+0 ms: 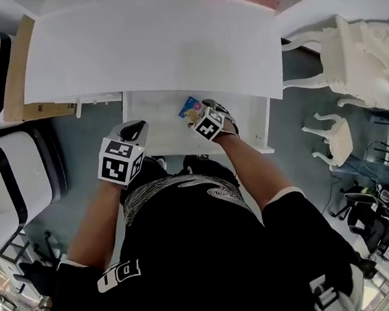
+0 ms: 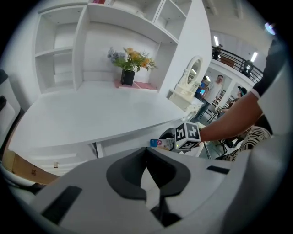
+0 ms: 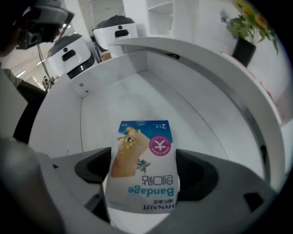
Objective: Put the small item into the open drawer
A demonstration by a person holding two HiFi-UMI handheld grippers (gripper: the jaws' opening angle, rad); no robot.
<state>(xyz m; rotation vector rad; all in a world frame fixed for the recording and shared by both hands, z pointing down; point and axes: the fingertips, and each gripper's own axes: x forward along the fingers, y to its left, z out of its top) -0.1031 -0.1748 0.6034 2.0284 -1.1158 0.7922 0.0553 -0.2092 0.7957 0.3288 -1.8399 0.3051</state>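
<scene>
The bandage pack point(image 3: 143, 170) is a flat carton pinched on its two long edges by the fingers point(image 3: 90, 168) of the right gripper point(image 3: 144, 167). Its long axis runs along the fingers. The blue end sticks out past the fingertips and the white end sits back toward the gripper's body, so the print reads upside down in the right gripper view. Below and ahead of the fingertips lies the open drawer point(image 3: 114, 68), white inside, and the pack hangs over its floor without touching it.

The head view shows only the blue corner of the pack point(image 1: 189, 106) beyond the right gripper point(image 1: 194, 114), over the drawer point(image 1: 266, 124) pulled out from under the white surface point(image 1: 148, 46). The face and lettering show only in the right gripper view.

The left gripper point(image 2: 147, 183) has its fingers pressed together with nothing between them. In the left gripper view, the pack point(image 2: 159, 143) shows edge-on ahead and to the right of those fingertips, and flowers point(image 2: 130, 61) stand on the surface point(image 2: 91, 114) far ahead.
</scene>
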